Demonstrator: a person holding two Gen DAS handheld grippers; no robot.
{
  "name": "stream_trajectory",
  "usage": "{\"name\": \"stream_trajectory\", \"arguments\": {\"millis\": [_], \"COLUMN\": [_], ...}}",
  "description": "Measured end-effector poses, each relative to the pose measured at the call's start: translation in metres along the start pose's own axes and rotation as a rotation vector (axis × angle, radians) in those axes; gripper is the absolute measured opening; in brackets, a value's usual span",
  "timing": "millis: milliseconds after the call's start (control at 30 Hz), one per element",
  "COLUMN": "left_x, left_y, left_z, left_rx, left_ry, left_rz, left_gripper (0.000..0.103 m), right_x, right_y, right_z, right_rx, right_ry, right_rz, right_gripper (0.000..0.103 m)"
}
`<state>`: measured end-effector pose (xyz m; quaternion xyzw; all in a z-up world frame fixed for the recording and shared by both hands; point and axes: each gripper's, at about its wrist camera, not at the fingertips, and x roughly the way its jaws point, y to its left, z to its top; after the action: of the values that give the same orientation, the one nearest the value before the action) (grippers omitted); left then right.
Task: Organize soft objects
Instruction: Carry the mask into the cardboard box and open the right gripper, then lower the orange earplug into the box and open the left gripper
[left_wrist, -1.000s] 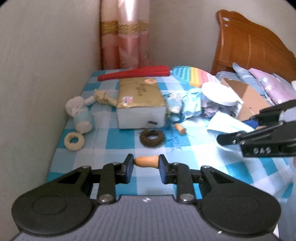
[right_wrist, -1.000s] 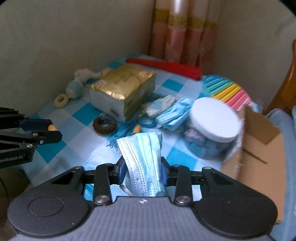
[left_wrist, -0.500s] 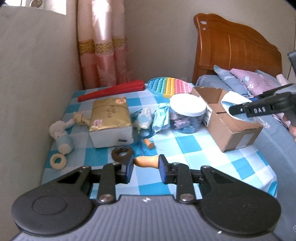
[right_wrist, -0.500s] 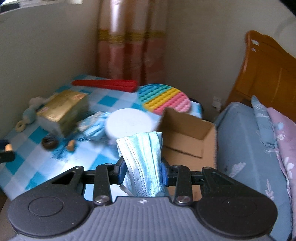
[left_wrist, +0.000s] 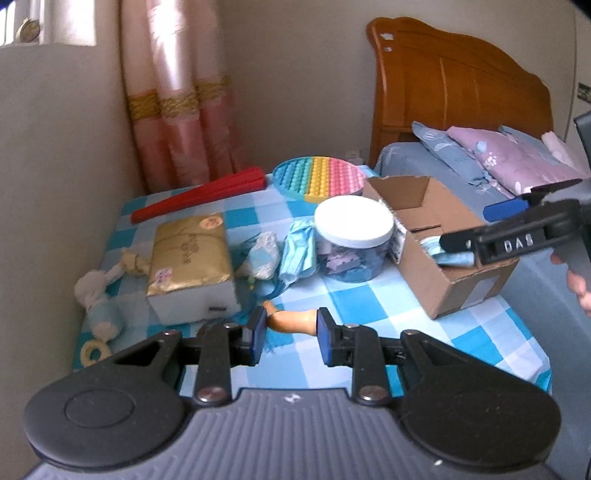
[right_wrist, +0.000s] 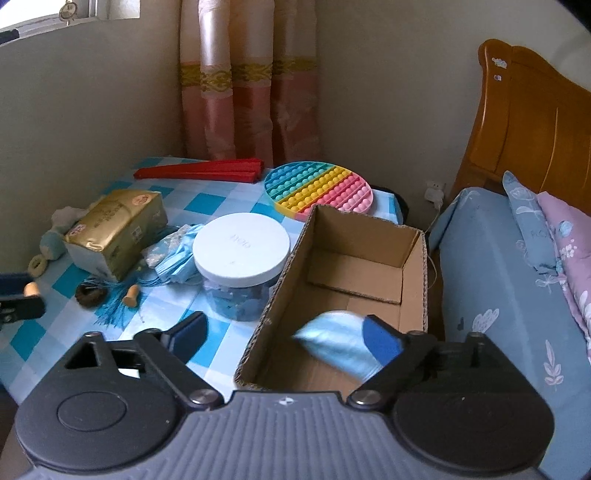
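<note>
The right gripper has its fingers spread wide apart above the cardboard box. They hold nothing. A blue face mask is inside the box, right by the blue pad of one finger; it looks blurry, and it is hard to tell if it touches the pad. From the left wrist view, the side of the right gripper shows the white letters "DAS".

The left gripper has its fingers closed on a small orange wooden piece, pinching it end to end above the bench, which has a blue and white checked cloth.

More blue masks lie in a pile on the bench, next to a clear jar with a white lid. The lid has small grey writing, too faint to read. A gold pack with a white side sits on the left, with gold writing that cannot be read. A round rainbow bubble toy and a long red folded thing lie at the back.
</note>
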<state>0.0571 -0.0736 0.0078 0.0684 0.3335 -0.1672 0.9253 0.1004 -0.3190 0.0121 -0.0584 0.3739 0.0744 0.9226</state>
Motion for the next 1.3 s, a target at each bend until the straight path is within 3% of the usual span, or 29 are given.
{"name": "stream_trajectory", "arguments": {"millis": [400,733,933,967,1033,1067,1100,1300], "left_x": [0.026,0.086,0.125,0.131,0.143,0.147,0.15,0.144], "left_y": [-0.044,-0.107,-0.138,-0.141,-0.146,-0.147,-0.147,-0.141], "left_z": [0.055,0.109,0.126,0.128,0.129,0.129,0.129,0.128], "left_rx": [0.097,0.195,0.237,0.24,0.244,0.24,0.229,0.195], "left_ry": [0.006,0.039,0.071,0.077,0.089,0.094,0.092,0.058], "left_rz": [-0.138,-0.235,-0.242,-0.237,-0.218,-0.212,-0.213,-0.214], "left_gripper": [0.027,0.027,0.029,0.033,0.054,0.077,0.089,0.09], "right_x": [-0.029,-0.042,-0.034,-0.033,-0.031,-0.03,-0.029,-0.027], "right_y": [0.01,0.011,0.008,0.006,0.002,0.001,0.0,-0.002], "right_z": [-0.032,-0.055,-0.057,-0.057,-0.057,-0.057,-0.056,-0.056], "right_rx": [0.016,0.029,0.008,0.011,0.023,0.028,0.031,0.039], "right_ry": [0.014,-0.01,0.008,0.008,0.007,0.01,0.01,0.012], "right_rz": [0.01,-0.033,-0.053,-0.053,-0.042,-0.041,-0.042,-0.027], "right_gripper": [0.101,0.101,0.101,0.101,0.101,0.101,0.101,0.101]}}
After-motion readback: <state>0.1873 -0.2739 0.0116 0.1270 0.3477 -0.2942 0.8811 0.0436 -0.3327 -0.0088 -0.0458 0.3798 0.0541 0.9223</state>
